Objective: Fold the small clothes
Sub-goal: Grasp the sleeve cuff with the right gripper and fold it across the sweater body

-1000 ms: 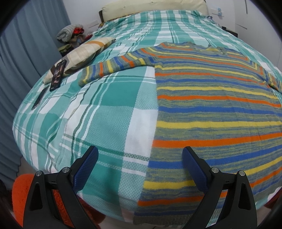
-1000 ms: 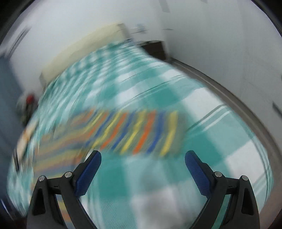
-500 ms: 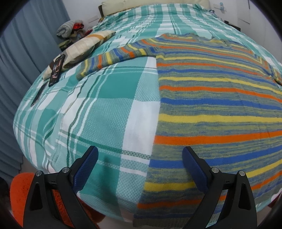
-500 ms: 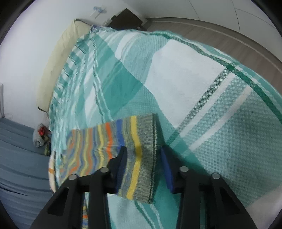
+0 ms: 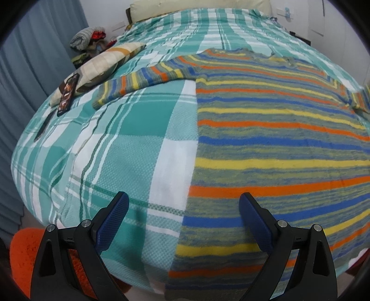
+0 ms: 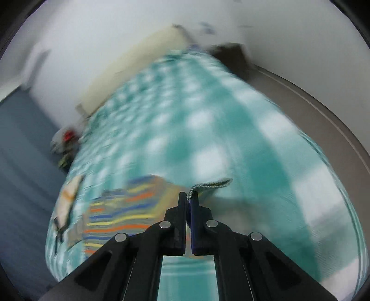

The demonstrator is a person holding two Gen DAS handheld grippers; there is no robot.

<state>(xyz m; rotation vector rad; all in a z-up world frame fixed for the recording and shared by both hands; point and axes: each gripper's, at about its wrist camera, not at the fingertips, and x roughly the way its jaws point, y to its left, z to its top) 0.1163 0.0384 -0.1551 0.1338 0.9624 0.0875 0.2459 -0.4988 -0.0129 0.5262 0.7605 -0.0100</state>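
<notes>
Nearest the left wrist camera, the left gripper hangs over the foot of the bed with its blue-padded fingers spread wide and nothing between them; one finger sits above the teal-and-white checked bedspread, the other above the hem end of the striped sweater. That sweater lies flat on the bedspread, its orange, yellow and blue bands running across, with one sleeve stretched out flat toward the pillow side. Beyond that sleeve a checked cushion rests on the bedspread with a dark phone leaning against it, and a heap of clothes sits by the curtain near the cream headboard. Over on the right wrist view, which is badly smeared by motion, the right gripper has just been closing and its pads are now pressed together on the sweater's ribbed cuff, a short grey-knit edge curling out past the fingertips. Behind it the striped body of the sweater shows as a blur on the bedspread, with the headboard and white wall farthest off.
</notes>
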